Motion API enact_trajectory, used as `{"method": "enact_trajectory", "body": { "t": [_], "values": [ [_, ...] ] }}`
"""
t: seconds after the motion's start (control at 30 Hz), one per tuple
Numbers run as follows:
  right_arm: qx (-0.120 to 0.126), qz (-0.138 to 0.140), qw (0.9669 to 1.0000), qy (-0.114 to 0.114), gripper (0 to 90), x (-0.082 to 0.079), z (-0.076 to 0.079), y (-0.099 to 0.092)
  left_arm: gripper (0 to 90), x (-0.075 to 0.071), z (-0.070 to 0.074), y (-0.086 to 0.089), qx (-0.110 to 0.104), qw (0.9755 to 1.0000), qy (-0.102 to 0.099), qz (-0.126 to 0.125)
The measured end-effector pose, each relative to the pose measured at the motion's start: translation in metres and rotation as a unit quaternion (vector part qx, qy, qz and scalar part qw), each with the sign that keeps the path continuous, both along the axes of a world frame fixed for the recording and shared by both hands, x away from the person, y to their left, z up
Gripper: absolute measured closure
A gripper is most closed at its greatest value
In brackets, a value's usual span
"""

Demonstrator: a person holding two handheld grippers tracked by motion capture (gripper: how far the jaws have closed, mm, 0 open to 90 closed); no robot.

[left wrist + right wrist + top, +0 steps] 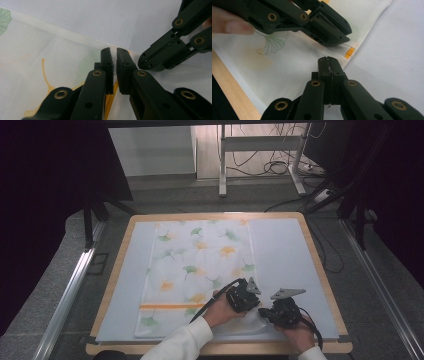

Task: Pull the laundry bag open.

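The cloth (200, 275), white with green and yellow leaf prints and an orange stripe, lies flat on the pale mat (285, 255) of the wooden table (320, 265). Both grippers work at its near right corner, at about five o'clock from the cloth's middle in the high view.

The left gripper (115, 62) has its jaws nearly together, a thin slit between the pads, and a bit of the cloth's edge stands pinched in that slit. In the left gripper view the right gripper sits at two o'clock, its tips just beside.

The right gripper (328, 65) has its jaws pressed fully together, with a thin fold of the cloth caught between them at the hem. In the right gripper view the left gripper lies at eleven o'clock, close above.
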State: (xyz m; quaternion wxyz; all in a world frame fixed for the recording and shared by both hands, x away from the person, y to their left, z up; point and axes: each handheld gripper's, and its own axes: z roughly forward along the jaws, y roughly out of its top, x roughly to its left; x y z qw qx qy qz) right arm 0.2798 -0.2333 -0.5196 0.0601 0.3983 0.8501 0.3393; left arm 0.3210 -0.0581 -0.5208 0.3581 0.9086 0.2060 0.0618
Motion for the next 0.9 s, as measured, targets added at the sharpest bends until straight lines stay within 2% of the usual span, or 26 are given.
{"method": "enact_trajectory", "body": {
  "t": [0.23, 0.27, 0.33, 0.57, 0.9],
  "values": [
    [0.006, -0.006, 0.9999, 0.009, 89.2, 0.001, 0.000, 0.000, 85.3, 0.000, 0.000, 0.003, -0.002, 1.0000, 0.002, 0.000],
    [0.005, -0.005, 0.9999, 0.009, 89.2, 0.001, 0.000, -0.001, 85.3, 0.001, 0.000, 0.004, 0.004, 1.0000, 0.000, -0.005],
    [0.006, -0.004, 0.9999, 0.010, 89.2, 0.001, 0.000, -0.001, 85.4, 0.000, 0.000, 0.004, 0.001, 1.0000, 0.002, -0.002],
    [0.010, -0.006, 0.9999, 0.012, 89.2, 0.002, 0.000, -0.001, 87.0, 0.001, -0.001, 0.012, 0.013, 0.9999, 0.004, -0.006],
    [0.014, -0.007, 0.9998, 0.015, 89.2, 0.002, 0.000, -0.002, 88.9, 0.000, 0.000, 0.015, 0.012, 0.9998, 0.010, -0.010]
  ]
}}
